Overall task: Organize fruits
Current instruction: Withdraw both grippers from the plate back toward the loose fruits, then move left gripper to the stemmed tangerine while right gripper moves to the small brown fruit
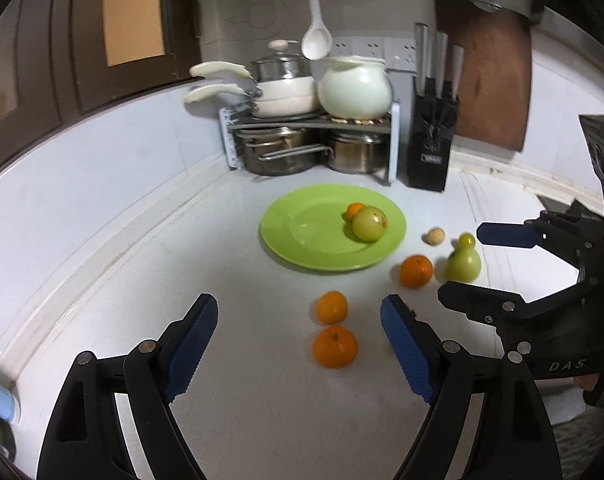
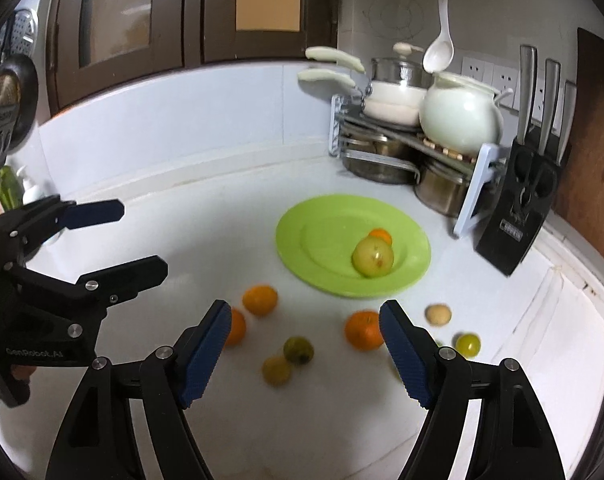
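A green plate (image 1: 302, 236) (image 2: 318, 248) on the white counter holds a green apple (image 1: 370, 223) (image 2: 373, 257) and a small orange (image 1: 354, 210) behind it. Loose on the counter lie two oranges (image 1: 332, 307) (image 1: 334, 347), a third orange (image 1: 416, 271) (image 2: 364, 330), a green pear-shaped fruit (image 1: 464, 266), a small tan fruit (image 1: 434, 236) (image 2: 438, 314), and a dark green fruit (image 2: 297, 350) beside a yellowish one (image 2: 277, 370). My left gripper (image 1: 299, 344) is open above the two near oranges. My right gripper (image 2: 306, 354) is open over the dark green and yellowish fruits. Neither grips anything.
A rack (image 1: 314, 120) with pans and steel pots stands in the far corner, carrying a white pot (image 1: 356, 88). A black knife block (image 1: 432, 136) and a wooden cutting board (image 1: 490, 68) stand to its right. A soap bottle (image 2: 29, 188) stands at far left.
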